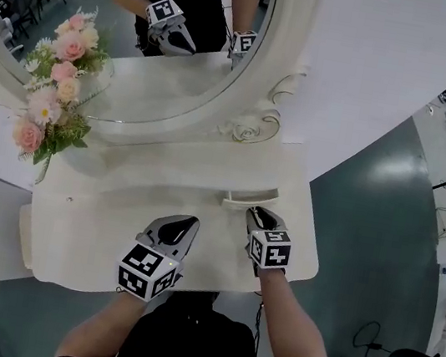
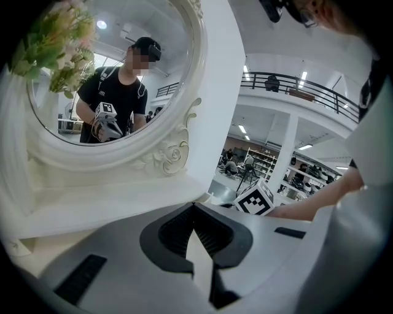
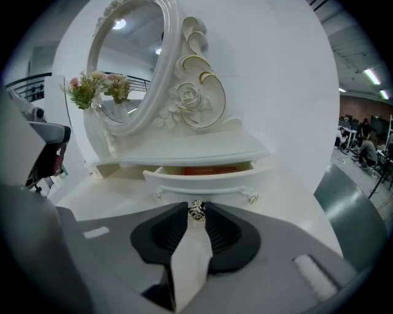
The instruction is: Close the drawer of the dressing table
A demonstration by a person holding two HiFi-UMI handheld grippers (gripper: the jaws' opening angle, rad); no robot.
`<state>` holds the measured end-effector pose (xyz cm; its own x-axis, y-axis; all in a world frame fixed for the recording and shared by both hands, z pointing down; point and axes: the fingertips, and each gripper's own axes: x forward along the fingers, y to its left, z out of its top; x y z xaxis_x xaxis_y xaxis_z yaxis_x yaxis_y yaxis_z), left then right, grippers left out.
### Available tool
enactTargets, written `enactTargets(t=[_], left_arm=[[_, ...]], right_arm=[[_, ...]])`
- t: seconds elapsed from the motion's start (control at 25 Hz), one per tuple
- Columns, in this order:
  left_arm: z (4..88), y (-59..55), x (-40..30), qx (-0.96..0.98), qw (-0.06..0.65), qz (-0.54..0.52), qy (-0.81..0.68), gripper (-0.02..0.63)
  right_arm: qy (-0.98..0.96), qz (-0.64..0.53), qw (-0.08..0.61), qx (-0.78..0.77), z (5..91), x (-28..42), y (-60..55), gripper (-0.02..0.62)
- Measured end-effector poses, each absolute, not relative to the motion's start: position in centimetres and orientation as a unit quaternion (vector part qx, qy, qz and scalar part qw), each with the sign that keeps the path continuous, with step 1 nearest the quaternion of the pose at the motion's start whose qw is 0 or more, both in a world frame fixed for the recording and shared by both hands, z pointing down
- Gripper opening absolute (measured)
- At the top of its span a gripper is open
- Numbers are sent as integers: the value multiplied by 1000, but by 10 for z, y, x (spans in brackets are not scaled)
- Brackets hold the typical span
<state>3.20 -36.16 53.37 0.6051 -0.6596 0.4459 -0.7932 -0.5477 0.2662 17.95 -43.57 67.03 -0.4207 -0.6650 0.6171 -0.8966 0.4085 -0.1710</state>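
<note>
While the drawer (image 3: 206,178) of the white dressing table (image 1: 97,224) stands partly pulled out beneath the shelf under the oval mirror (image 1: 172,80), I hold my right gripper (image 1: 257,215) just in front of its handle (image 3: 206,191), the jaws narrow and pinched on a small black-and-pale patterned trinket (image 3: 196,210). Something orange-red (image 3: 209,171) shows inside the drawer. My left gripper (image 2: 194,207) hangs over the table's front edge beside the right one, jaws brought together tip to tip with nothing between them. Pink flowers (image 1: 50,98) stand at the mirror's left.
</note>
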Motion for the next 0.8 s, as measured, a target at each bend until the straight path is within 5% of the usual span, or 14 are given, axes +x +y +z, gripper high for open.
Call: enactTargets(t=[0.8], left_arm=[[522,-377,24,856,235,124,-443,8]], right_arm=[[-806,269,222,477,677,171,-469,100]])
